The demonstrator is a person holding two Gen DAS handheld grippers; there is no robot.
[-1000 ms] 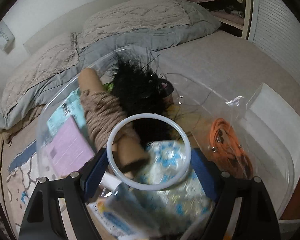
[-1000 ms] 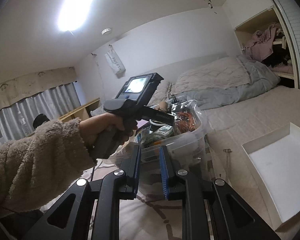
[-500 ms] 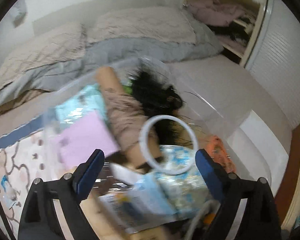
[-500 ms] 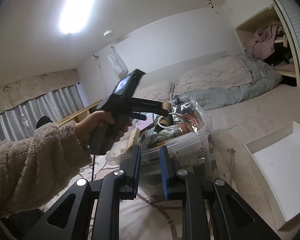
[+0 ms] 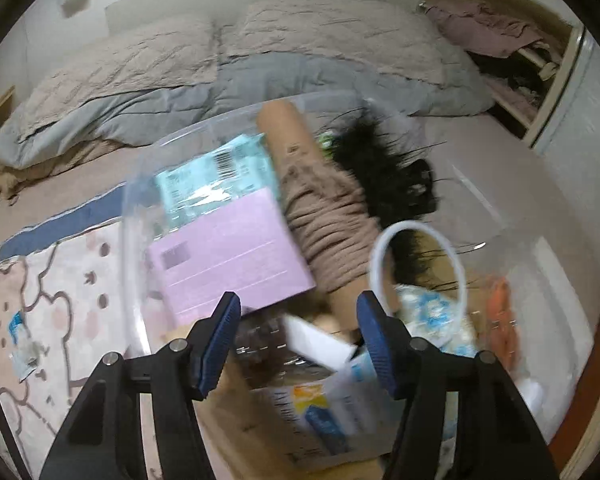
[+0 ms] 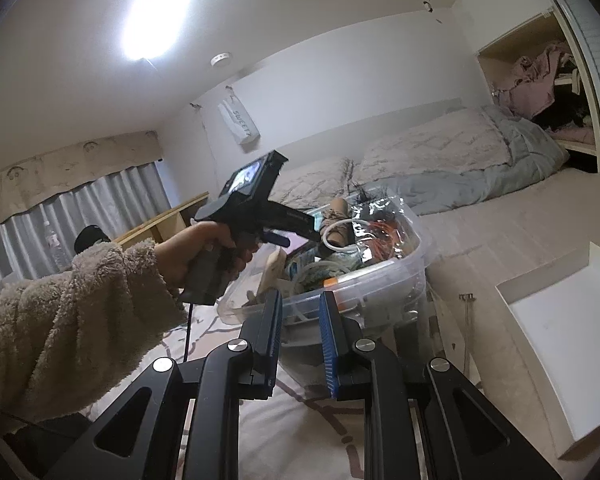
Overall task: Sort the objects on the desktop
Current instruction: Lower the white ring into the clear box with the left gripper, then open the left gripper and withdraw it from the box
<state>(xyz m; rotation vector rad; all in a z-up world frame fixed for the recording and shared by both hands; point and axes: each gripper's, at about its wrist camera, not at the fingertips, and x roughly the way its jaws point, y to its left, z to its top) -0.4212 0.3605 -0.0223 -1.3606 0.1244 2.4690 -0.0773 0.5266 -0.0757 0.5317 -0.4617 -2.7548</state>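
- The clear plastic bin [image 5: 140, 216] sits on the bed, heaped with clutter: a pink card [image 5: 228, 256], a cardboard tube wound with beige cord [image 5: 324, 216], a white ring [image 5: 420, 272].
- The left gripper [image 5: 298, 332] hangs over the bin's near side, jaws closing, pads pressing on nothing.
- The right gripper [image 6: 300, 332] waits near the bin, jaws narrow and empty.
- A white tray [image 6: 556, 320] lies to the right.

A: What does the person wear?
B: A shaggy beige fleece sleeve [image 6: 68, 312] reaching the wrist.
A: And the tools?
B: Black frames with silver screws [image 6: 238, 345] and ribbed blue pads [image 5: 380, 346]; a thin black cable [image 6: 187, 334], I think, hangs under the handle.
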